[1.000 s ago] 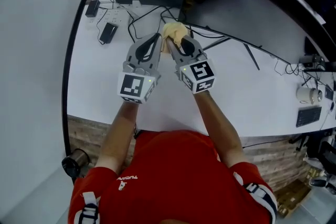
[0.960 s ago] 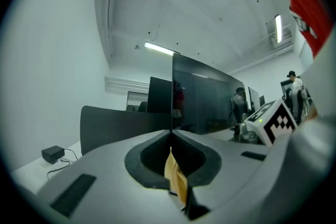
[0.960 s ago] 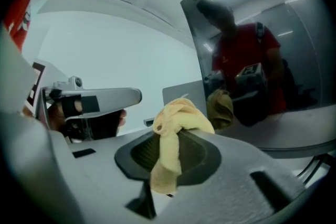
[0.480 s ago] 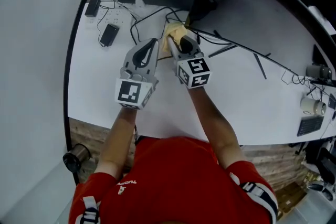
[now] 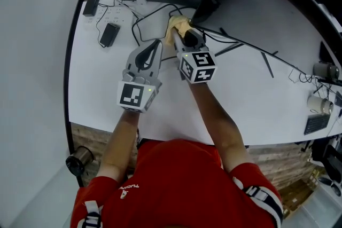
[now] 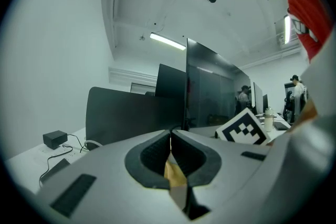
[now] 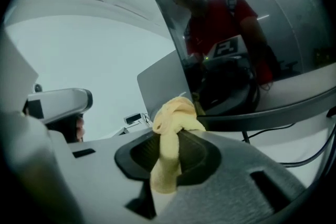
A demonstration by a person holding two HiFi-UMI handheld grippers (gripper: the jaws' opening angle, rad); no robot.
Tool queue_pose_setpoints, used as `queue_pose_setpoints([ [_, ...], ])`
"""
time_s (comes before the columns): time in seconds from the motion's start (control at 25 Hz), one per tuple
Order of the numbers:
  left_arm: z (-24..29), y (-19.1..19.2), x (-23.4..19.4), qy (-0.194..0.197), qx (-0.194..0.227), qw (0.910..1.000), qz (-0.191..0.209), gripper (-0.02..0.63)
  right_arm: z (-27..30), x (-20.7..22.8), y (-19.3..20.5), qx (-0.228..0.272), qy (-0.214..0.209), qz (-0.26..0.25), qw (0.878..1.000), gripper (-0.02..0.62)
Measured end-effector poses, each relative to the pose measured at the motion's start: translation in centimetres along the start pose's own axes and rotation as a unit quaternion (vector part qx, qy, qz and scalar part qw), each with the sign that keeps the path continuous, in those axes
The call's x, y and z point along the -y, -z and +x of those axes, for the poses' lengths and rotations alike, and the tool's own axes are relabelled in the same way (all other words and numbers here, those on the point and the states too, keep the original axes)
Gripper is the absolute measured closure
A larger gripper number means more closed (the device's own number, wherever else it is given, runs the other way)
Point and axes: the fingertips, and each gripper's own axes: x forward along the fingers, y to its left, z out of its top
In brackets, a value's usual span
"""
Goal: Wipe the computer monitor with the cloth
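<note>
Cloth [image 7: 176, 118], yellow and bunched, sits pinched between the closed jaws of the right gripper [image 5: 180, 34]. A wad pokes out past the tips, close to the lower edge of the glossy computer monitor [image 7: 247, 44] above the white desk [image 5: 230, 99]. The left gripper [image 5: 154, 44] hangs just beside it, jaws together at the tips. A thin yellowish sliver shows in the gap behind them; I cannot tell what it is. To wipe well, I'd say lay the wad flat on the glass, press lightly and sweep in long overlapping strokes, with the hard tips off the screen.
</note>
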Motion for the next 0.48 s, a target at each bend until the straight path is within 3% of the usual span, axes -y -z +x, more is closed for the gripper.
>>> queue_pose_setpoints([
  [0.48,-1.1,-1.2,0.5,0.0,0.025,0.9997,0.001,0.597,-1.6,-1.5,-5.8,0.048,0.005,-0.006,0.999,0.525],
])
